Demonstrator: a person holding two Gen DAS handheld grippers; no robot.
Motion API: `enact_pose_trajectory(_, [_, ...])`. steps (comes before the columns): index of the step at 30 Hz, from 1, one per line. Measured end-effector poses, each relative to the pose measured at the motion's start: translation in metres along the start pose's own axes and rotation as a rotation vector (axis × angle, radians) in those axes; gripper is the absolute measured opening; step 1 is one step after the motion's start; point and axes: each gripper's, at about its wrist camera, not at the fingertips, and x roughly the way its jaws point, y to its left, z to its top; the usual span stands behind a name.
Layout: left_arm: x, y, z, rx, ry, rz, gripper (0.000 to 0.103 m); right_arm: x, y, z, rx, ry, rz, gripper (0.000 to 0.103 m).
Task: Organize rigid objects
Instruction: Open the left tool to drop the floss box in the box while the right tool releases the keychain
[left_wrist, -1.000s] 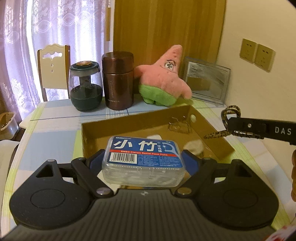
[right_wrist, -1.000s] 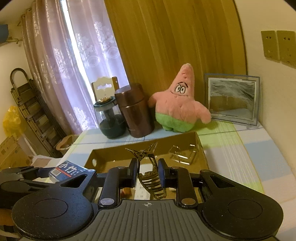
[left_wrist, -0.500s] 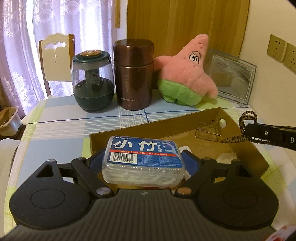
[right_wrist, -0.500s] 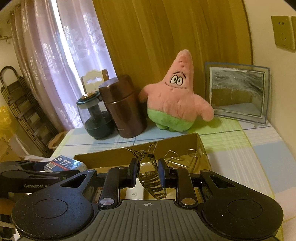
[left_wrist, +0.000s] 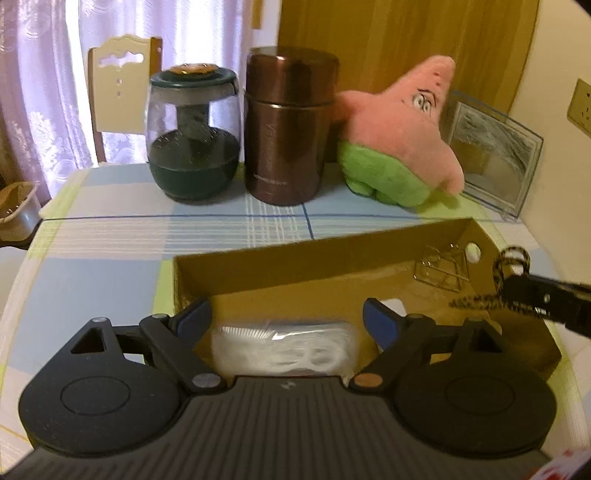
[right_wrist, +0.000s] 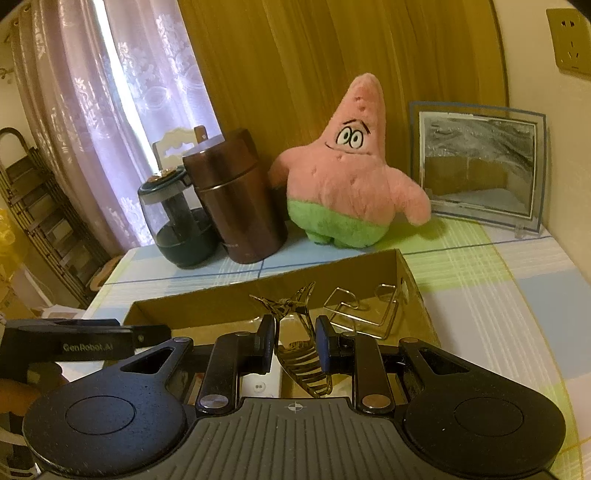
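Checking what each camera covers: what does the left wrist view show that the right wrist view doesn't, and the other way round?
Only the left wrist view: the clear floss pick box, blurred, low between the fingers of the open left gripper, pads not touching it.
Only the right wrist view: the right gripper up close, shut on the hair clip, and a dark folding rack by the curtain.
Both: the cardboard box, wire holder, brown flask, glass jar, pink plush, picture frame, and the hair clip, small at the left view's right edge.
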Motion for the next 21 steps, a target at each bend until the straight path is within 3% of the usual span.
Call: enact_pose_trajectory(21, [-0.022,-0.005,-0.006,0.027,-0.032,-0.016,0.086,-0.001,0.007,0.001,-0.003,-0.003,-0.004,0.02])
